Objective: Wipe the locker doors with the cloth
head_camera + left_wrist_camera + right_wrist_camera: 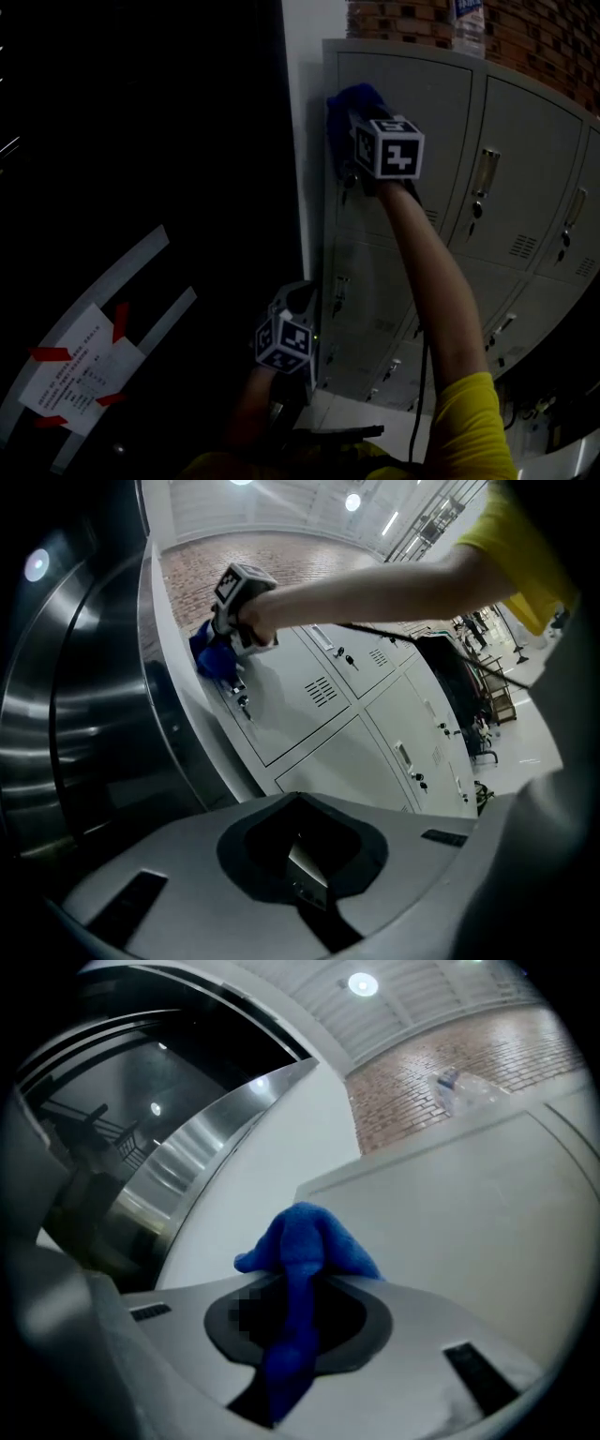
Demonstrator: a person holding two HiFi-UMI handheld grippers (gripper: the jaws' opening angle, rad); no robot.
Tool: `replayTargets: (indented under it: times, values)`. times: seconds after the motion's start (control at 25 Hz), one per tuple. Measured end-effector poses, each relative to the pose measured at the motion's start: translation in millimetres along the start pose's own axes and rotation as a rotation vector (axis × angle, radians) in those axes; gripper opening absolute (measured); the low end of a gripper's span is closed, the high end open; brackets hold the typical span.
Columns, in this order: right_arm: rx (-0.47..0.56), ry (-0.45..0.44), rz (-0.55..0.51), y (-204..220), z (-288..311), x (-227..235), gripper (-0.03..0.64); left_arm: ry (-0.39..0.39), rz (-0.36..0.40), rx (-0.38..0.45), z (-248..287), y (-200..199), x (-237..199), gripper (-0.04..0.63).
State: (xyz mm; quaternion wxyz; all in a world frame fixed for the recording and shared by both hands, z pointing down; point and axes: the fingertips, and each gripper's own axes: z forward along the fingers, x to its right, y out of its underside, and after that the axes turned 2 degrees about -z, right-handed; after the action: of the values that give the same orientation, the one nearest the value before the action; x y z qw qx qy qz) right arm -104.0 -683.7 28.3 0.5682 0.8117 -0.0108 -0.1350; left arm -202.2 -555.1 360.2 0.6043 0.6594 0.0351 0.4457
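While your right gripper [364, 131] clamps the blue cloth [345, 101] against the top-left locker door [431, 103] near its upper corner, your left gripper [296, 300] hangs low, jaws together and empty. Wiping looks barely begun, and the other doors [525, 178] are probably yet to do.

A red brick wall [525, 28] is seen at the back, and a white wall strip [300, 141] is set beside a dark surface [141, 141]. A paper notice [80, 375] is held on it with red tape [49, 354]. The white slatted ceiling [412, 1007] is lit by round lamps [361, 983].
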Motion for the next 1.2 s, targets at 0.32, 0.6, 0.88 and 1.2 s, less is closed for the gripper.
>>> replayTargets:
  times: [0.32, 0.6, 0.88, 1.2]
  values:
    - [0.027, -0.02, 0.066, 70.6, -46.3, -0.8, 0.069, 0.057, -0.006, 0.016, 11.5, -6.6, 25.5, 0.002]
    - [-0.109, 0.019, 0.103, 134.3, -83.0, 10.0, 0.067, 0.08, -0.006, 0.01, 20.0, -5.4, 38.6, 0.002]
    - [-0.27, -0.05, 0.108, 257.5, -86.8, -47.9, 0.067, 0.092, -0.017, 0.001, 23.2, -2.5, 49.2, 0.002]
    - [-0.025, -0.091, 0.027, 188.2, -170.5, -49.0, 0.069, 0.077, -0.036, 0.011, 14.4, -0.8, 45.8, 0.002]
